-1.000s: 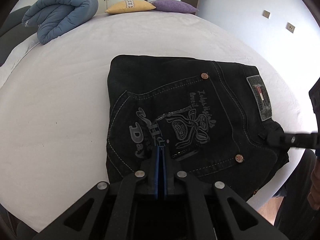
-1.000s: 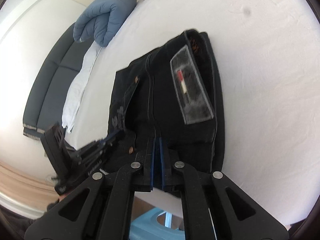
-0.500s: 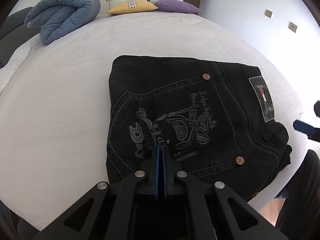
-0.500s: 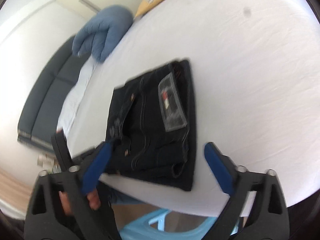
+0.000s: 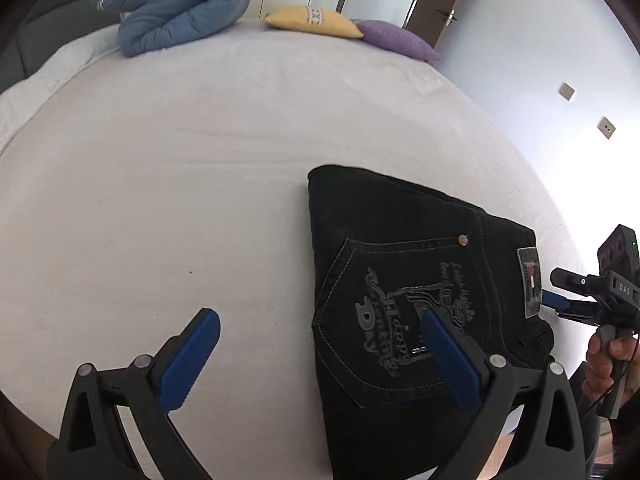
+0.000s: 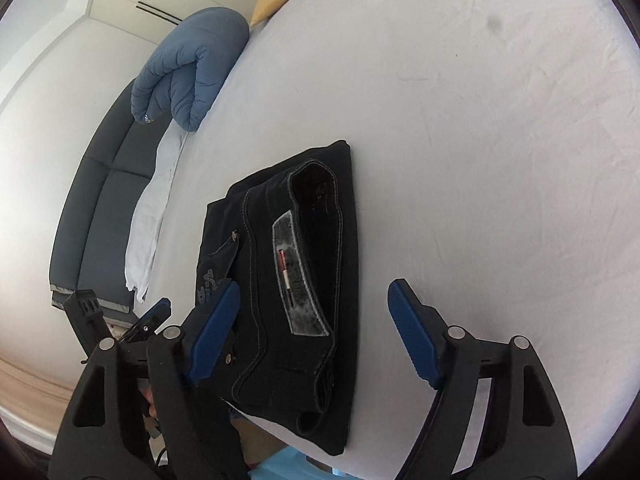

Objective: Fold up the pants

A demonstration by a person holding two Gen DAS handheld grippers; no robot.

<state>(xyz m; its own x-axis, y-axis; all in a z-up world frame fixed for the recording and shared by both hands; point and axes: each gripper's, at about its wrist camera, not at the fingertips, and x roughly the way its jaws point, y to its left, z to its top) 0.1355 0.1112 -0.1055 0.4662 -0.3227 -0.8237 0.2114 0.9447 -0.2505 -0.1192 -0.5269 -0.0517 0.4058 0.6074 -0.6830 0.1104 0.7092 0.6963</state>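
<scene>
Black jeans [image 5: 404,280] lie folded into a compact rectangle on the white bed [image 5: 180,160], near its front edge. An embroidered back pocket faces up. A grey waistband patch [image 6: 294,276] shows on top in the right wrist view. My left gripper [image 5: 320,332] is open and empty, raised above the jeans' left edge. My right gripper [image 6: 314,306] is open and empty, hovering above the waistband end of the jeans [image 6: 288,264]. It also shows at the right edge of the left wrist view [image 5: 580,296], held by a hand.
A rolled blue duvet [image 5: 176,4], a yellow pillow [image 5: 312,20] and a purple pillow [image 5: 396,40] lie at the far side of the bed. A dark sofa [image 6: 96,184] stands beside the bed. A light blue stool [image 6: 280,466] stands below the bed's front edge.
Both grippers were shut on the jeans a second ago. The right one opened and pulled back first, then the left one opened, lifted and shifted left. The jeans stay folded on the bed.
</scene>
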